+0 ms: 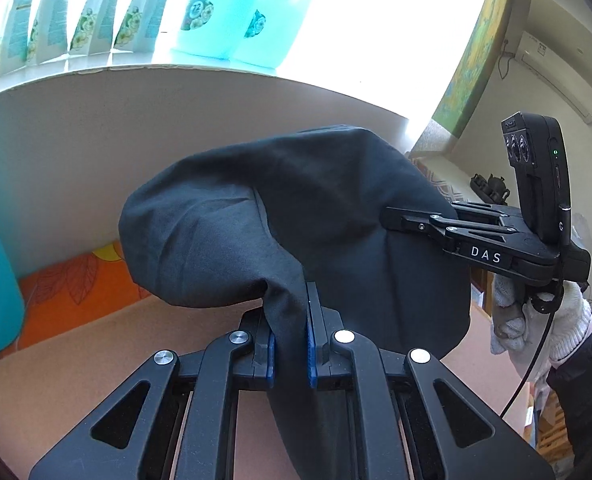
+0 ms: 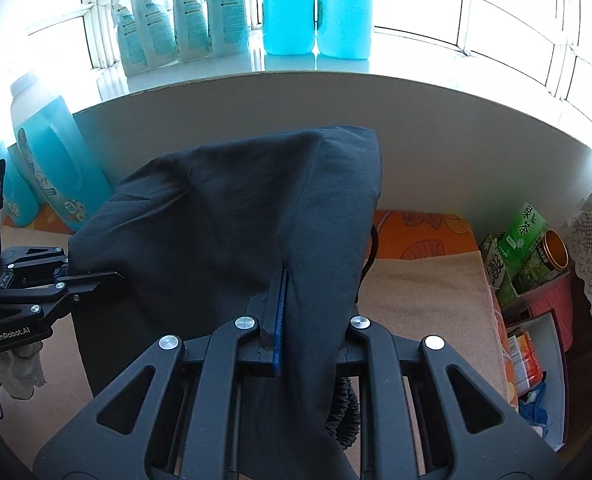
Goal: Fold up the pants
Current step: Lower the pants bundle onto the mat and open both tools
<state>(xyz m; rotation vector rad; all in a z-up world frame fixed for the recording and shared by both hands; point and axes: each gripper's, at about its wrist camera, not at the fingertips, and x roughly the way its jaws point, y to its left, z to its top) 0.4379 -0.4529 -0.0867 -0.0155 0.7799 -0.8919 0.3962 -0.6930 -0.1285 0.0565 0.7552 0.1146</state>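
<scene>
Dark grey pants (image 1: 288,216) hang lifted above the tan-covered table, bunched between both grippers. My left gripper (image 1: 292,320) is shut on a fold of the fabric between its blue pads. My right gripper (image 1: 392,216) shows at the right of the left wrist view, pinching the pants' far side. In the right wrist view the pants (image 2: 236,220) drape over my right gripper (image 2: 286,288), which is shut on them and hide its right finger. The elastic waistband (image 2: 346,412) hangs below. The left gripper (image 2: 96,278) grips the left edge there.
A tan towel (image 2: 424,300) covers the table over an orange leaf-print cloth (image 1: 68,288). A grey wall and sill hold blue detergent bottles (image 2: 312,8) and refill pouches (image 2: 184,16). More blue bottles (image 2: 52,160) stand at left. Green tea cartons (image 2: 520,232) and a tin stand at right.
</scene>
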